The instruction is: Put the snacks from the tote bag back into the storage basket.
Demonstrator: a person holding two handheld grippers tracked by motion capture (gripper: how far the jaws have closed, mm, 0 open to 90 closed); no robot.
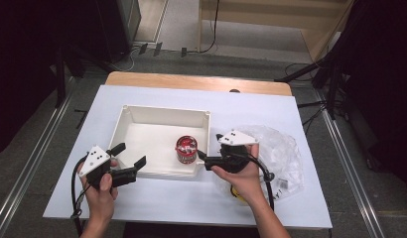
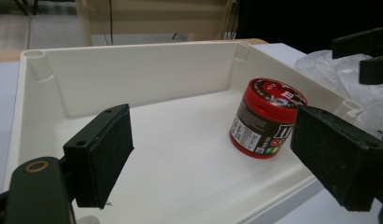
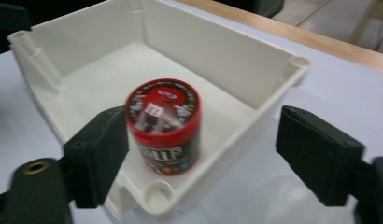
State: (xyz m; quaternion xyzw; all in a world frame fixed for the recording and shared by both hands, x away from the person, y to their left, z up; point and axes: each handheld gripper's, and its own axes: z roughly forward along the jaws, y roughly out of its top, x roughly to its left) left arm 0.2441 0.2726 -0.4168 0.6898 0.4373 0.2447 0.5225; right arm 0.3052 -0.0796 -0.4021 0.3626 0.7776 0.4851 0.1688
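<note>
One candy tub (image 1: 185,149) near tray's rim (image 1: 207,130)

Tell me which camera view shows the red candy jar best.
The right gripper view: the red candy jar stands close, with its lid picture and label readable, though slightly blurred. The left gripper view shows it sharper but farther off, partly behind one jaw. The high view shows it small, from above, inside the white tray.

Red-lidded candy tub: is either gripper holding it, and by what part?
No. The candy tub stands free in the white tray; the right gripper and left gripper are open and empty.
</note>
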